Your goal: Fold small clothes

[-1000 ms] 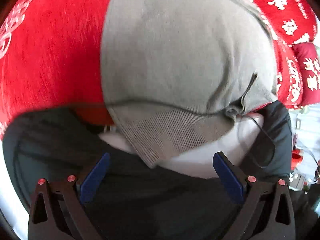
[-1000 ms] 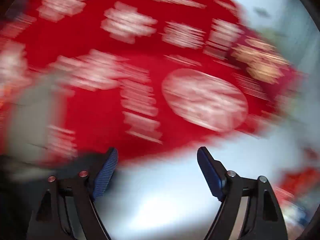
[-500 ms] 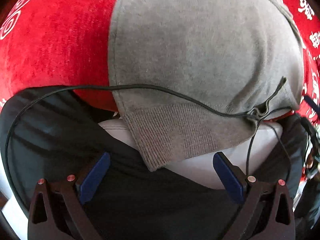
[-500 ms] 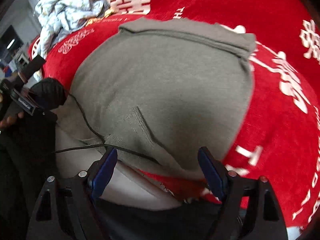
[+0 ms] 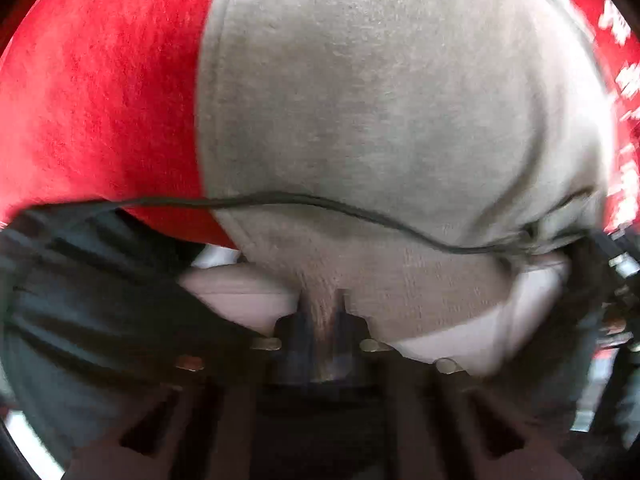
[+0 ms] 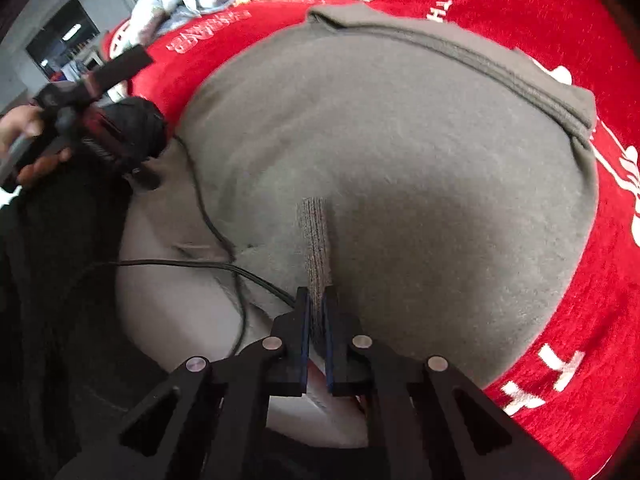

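Both views are bright with soft daylight and show no hard glare. The fisheye lens bends everything strongly, and the corners are black. The left wrist view is smeared by motion blur, strongest below the grey garment (image 5: 380, 120). In the right wrist view the grey garment (image 6: 400, 168) is sharper, with a soft shadow across its lower part.

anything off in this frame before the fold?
Yes: a thin black cable lies across the near part of the grey garment, running right up to the right hand-held gripper, which is shut on the hem. The left hand-held gripper also pinches the hem below it. A fold could trap the cable.
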A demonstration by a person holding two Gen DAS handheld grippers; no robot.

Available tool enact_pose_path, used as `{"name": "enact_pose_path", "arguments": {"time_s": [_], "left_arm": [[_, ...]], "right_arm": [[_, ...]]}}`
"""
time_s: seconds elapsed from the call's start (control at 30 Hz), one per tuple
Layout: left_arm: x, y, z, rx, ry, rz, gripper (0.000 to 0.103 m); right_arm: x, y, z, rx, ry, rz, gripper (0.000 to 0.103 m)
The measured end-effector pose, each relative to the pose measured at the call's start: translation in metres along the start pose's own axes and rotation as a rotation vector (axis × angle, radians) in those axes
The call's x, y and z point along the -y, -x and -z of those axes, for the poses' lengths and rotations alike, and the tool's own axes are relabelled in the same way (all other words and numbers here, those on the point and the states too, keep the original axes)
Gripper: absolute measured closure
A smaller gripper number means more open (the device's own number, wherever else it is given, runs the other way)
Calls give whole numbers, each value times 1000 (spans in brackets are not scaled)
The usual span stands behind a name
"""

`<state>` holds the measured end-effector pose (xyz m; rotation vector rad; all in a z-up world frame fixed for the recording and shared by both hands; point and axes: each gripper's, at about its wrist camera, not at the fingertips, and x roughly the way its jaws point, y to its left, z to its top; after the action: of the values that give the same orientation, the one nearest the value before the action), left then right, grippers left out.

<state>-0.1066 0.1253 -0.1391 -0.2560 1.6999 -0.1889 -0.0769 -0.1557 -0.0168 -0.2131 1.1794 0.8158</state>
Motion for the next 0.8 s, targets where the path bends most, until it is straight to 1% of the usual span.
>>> {"name": "enact_pose_path", "arguments": {"time_s": [0.1,0.13,0.2,0.23,0.27,0.4,0.43,0.47,0.53,0.63,0.7,0.8], "left_arm": [[2,5,3,32,3,2,95],[5,11,5,55,3,20,95],[7,30,7,104,-6,78,95],[11,45,8,141,-9,112,95],[12,57,9,168,-10,131,95],[12,121,1,327,-8,202,95],[12,136,-2,365,-4,217,95],[11,149,-9,403,-5,232,95],[13,167,-23,464,-1,255,95],[8,192,-64,535,-1,297,95],[12,201,-91,562,-7,305,95],[27,206,-120,580,-22,316,95]], "right_arm": [[11,28,-2,99,-70,-28,97],[14,38,-2,131,-87,-33,97],[20,55,-4,178,-108,-28,97],[23,63,-5,203,-118,-24,97],[29,76,-4,242,-136,-28,97],[49,121,-11,425,-221,-38,97],[53,127,-14,454,-234,-34,97],[58,134,-18,490,-252,-20,97],[66,141,-25,536,-286,6,97],[80,142,-44,586,-338,42,97],[93,142,-57,607,-375,65,97],[116,141,-77,610,-420,101,97]]}}
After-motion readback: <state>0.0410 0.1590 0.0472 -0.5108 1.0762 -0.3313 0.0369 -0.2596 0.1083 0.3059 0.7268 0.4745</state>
